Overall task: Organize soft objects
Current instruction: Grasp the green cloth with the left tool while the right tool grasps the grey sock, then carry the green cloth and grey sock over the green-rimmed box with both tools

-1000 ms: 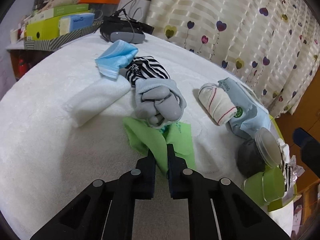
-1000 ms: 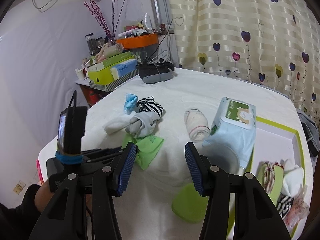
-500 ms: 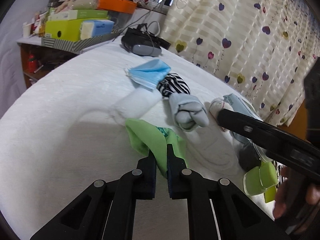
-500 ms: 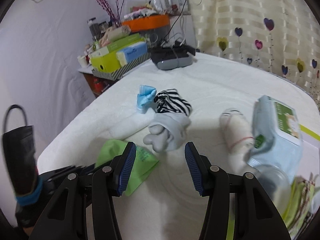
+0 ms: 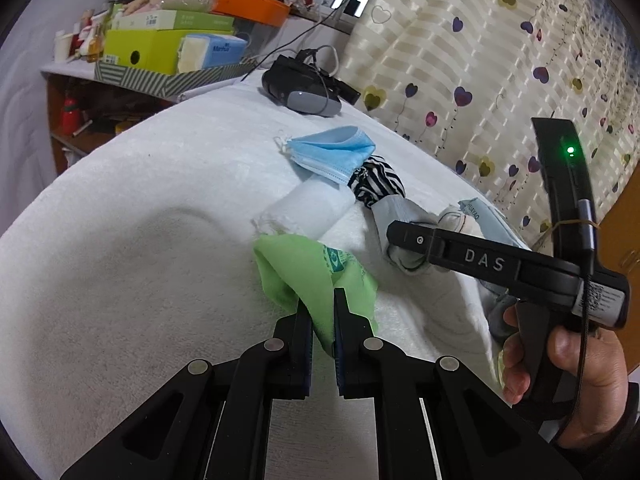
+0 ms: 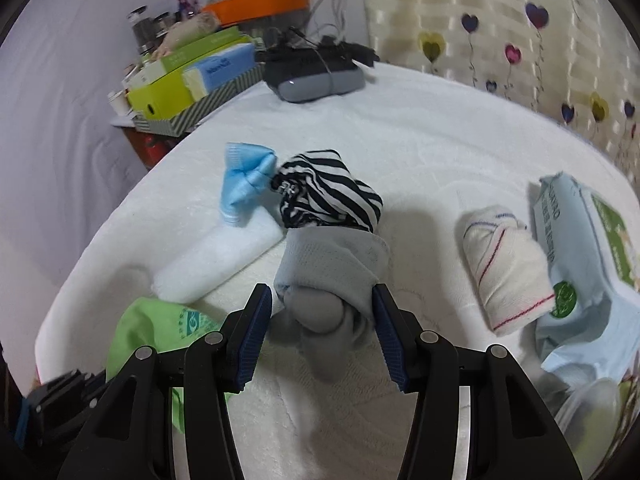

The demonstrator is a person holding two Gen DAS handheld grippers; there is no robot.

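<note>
Left gripper: your jaws are clamped on a fold of the green cloth; the pads pinch it at the tips.
Green cloth: the rest of it bunches just ahead of your left fingertips, resting on the white bed cover. From the right wrist it lies low and to the left of the right jaws.
Right gripper: your jaws stand wide, straddling the grey sock bundle. The right pad looks to be at the bundle's edge; the left pad shows a narrow gap. No squeeze visible.
Grey sock bundle: between your right fingers, on the bed cover. In the left wrist view it sits ahead and right of the left jaws, partly behind the right gripper's finger.
Right hand: wrapped round the handle, far right of the left view.
Striped black-and-white bundle: directly beyond the grey one, touching it.
Blue face mask: ahead and left, beside the striped bundle.
White folded cloth: left of the grey bundle, under the mask's edge.
Cream sock roll with red stripes: right of your right jaws, against the wet-wipe pack.
Dark headset: far ahead, at the bed's back edge.
</note>
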